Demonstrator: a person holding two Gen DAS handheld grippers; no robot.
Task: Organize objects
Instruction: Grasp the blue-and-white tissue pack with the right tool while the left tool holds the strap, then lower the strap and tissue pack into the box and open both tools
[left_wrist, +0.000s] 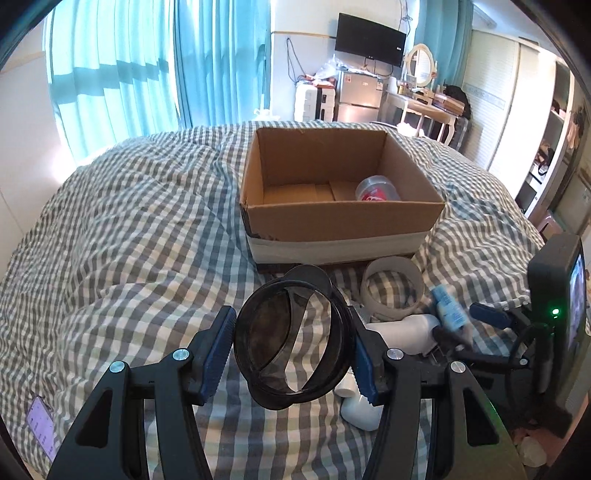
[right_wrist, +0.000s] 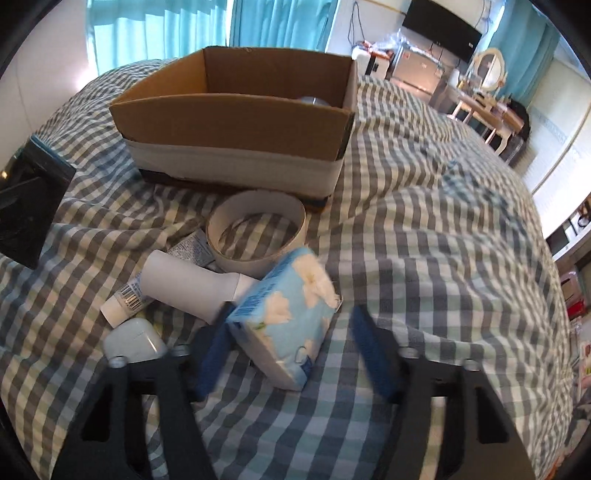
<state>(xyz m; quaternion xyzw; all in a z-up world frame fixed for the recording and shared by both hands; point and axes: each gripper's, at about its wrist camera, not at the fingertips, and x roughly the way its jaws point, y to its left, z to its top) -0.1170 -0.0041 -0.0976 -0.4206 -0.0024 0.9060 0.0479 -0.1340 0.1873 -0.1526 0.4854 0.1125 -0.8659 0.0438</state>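
My left gripper (left_wrist: 293, 343) is shut on a dark see-through round ring (left_wrist: 291, 397), with both blue pads pressed on its sides above the checked bedcover. Ahead of it stands an open cardboard box (left_wrist: 343, 218) with a clear jar with a red label (left_wrist: 376, 190) inside. My right gripper (right_wrist: 290, 332) straddles a light blue tissue pack (right_wrist: 291, 295) with white flowers, lying tilted on the cover. Its left pad touches the pack. The right pad stands a little off it, blurred.
In front of the box (right_wrist: 236, 122) lie a white tape ring (right_wrist: 255, 236), a white bottle (right_wrist: 184, 284), a barcoded tube (right_wrist: 125, 299) and a white earbud case (right_wrist: 133, 339). A phone (left_wrist: 40, 424) lies at the bed's near left. Curtains, fridge and desk are beyond.
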